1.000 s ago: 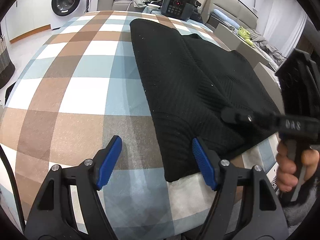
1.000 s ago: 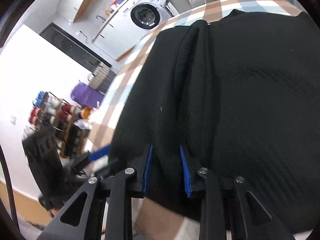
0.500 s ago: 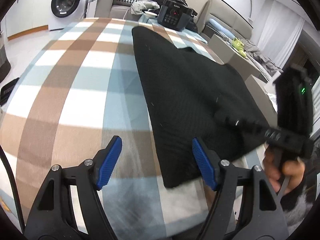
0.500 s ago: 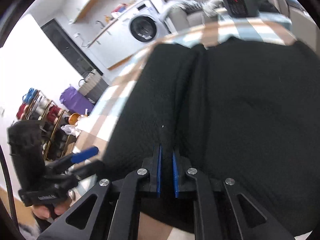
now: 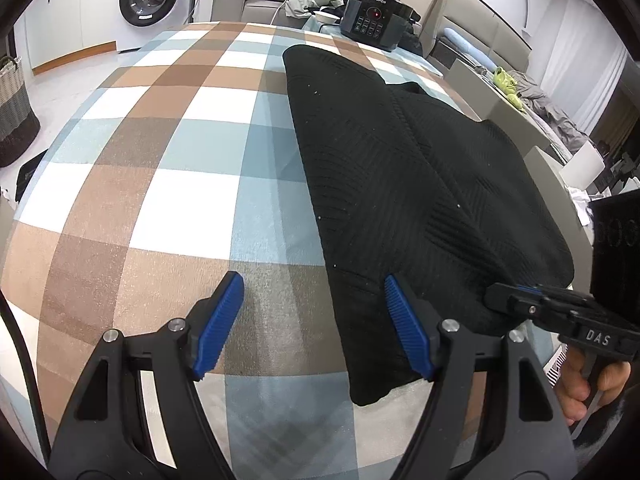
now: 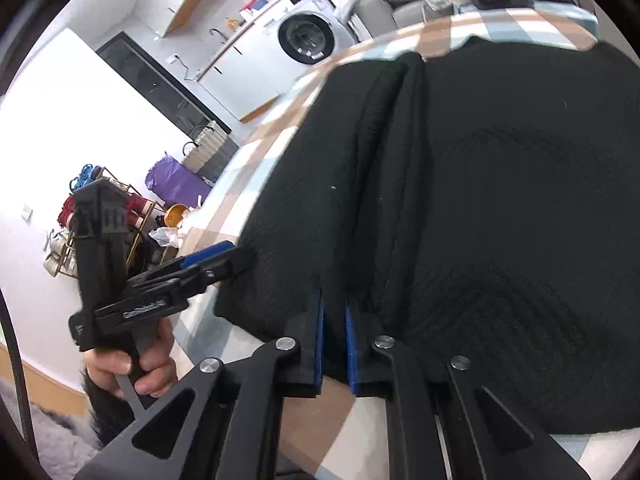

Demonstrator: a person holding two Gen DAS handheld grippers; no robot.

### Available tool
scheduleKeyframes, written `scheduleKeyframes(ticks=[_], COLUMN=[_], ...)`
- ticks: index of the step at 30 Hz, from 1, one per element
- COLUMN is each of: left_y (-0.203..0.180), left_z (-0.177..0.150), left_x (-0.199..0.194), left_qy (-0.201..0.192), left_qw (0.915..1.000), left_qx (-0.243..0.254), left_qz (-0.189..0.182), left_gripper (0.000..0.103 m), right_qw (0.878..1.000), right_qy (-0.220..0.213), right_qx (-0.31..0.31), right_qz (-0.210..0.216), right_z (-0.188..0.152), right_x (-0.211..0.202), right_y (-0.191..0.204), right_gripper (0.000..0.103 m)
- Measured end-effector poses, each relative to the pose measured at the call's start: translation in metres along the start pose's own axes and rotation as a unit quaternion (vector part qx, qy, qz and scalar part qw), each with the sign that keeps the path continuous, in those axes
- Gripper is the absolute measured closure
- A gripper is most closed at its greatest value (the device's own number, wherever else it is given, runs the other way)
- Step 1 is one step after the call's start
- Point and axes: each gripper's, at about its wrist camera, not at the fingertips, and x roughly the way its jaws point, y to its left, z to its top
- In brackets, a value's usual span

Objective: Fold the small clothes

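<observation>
A black knit garment lies folded lengthwise on the checked tablecloth. My left gripper is open at the garment's near left corner, its right finger over the fabric edge and its left finger over bare cloth. My right gripper is shut on the near hem of the black garment. The right gripper also shows in the left wrist view, at the garment's near right edge. The left gripper shows in the right wrist view, beside the garment's left corner.
A black cooker stands at the table's far end. A washing machine and a sofa with clothes stand beyond. A woven basket stands on the floor to the left. A shelf rack stands left of the table.
My right gripper has closed on the garment's near hem and stays shut. My left gripper stays open and has drawn closer to the garment's near left corner.
</observation>
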Motion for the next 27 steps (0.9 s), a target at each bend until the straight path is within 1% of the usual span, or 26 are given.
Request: scheduleKeyframes(ticks=[2,3,4,6,7,8,9,12,16,18,22,25,26,27], left_y=[0.002,0.003,0.003,0.004,0.003,0.003,0.002,-0.001,-0.004,-0.007,-0.023,-0.040,-0.045,-0.049], left_z=[0.001,0.001,0.001,0.001,0.001,0.001,0.001,0.001,0.005,0.008,0.011,0.009,0.008,0.006], left_x=[-0.002,-0.004,-0.006,-0.010,-0.010,-0.010,-0.010,-0.012,-0.023,-0.029,-0.036,-0.027,-0.024,-0.021], left_qy=[-0.001,-0.001,-0.003,-0.006,-0.006,-0.006,-0.005,-0.008,-0.025,-0.034,-0.047,-0.040,-0.037,-0.035], left_qw=[1.0000,1.0000,1.0000,0.9999,0.9999,1.0000,1.0000,1.0000,0.9997,0.9994,0.9984,0.9975,0.9972,0.9968], left_qx=[-0.004,-0.005,-0.007,-0.008,-0.007,-0.006,-0.006,-0.004,-0.001,0.004,0.026,0.046,0.050,0.053], left_qz=[0.000,-0.001,-0.004,-0.007,-0.005,-0.004,-0.005,0.003,0.006,0.006,-0.015,-0.035,-0.041,-0.049], left_gripper=[0.032,0.032,0.032,0.032,0.032,0.032,0.032,0.032,0.032,0.033,0.032,0.032,0.032,0.032], right_qw=[1.000,0.999,1.000,1.000,1.000,0.999,0.999,0.999,0.999,0.999,0.999,0.998,0.998,0.997], right_qy=[-0.017,-0.018,-0.016,-0.001,0.016,0.030,0.042,0.033,0.035,0.028,0.026,0.025,0.023,0.020], right_qx=[0.001,0.001,0.000,-0.004,-0.007,-0.001,0.008,0.004,0.016,0.027,0.026,0.049,0.063,0.069], right_qz=[0.021,0.027,0.025,-0.001,-0.020,-0.029,-0.029,-0.023,-0.011,-0.007,-0.003,0.009,0.010,0.008], right_z=[0.006,0.007,0.006,0.002,-0.001,-0.003,-0.008,-0.003,0.004,0.005,0.027,0.044,0.052,0.057], right_x=[-0.016,-0.021,-0.023,-0.019,-0.011,-0.002,0.000,-0.008,-0.012,-0.014,-0.013,-0.008,-0.006,-0.005], right_y=[0.002,0.005,0.008,0.007,0.003,-0.002,-0.009,-0.013,-0.021,-0.025,-0.029,-0.035,-0.041,-0.045], right_gripper=[0.096,0.096,0.096,0.096,0.096,0.096,0.096,0.095,0.092,0.088,0.083,0.076,0.070,0.068])
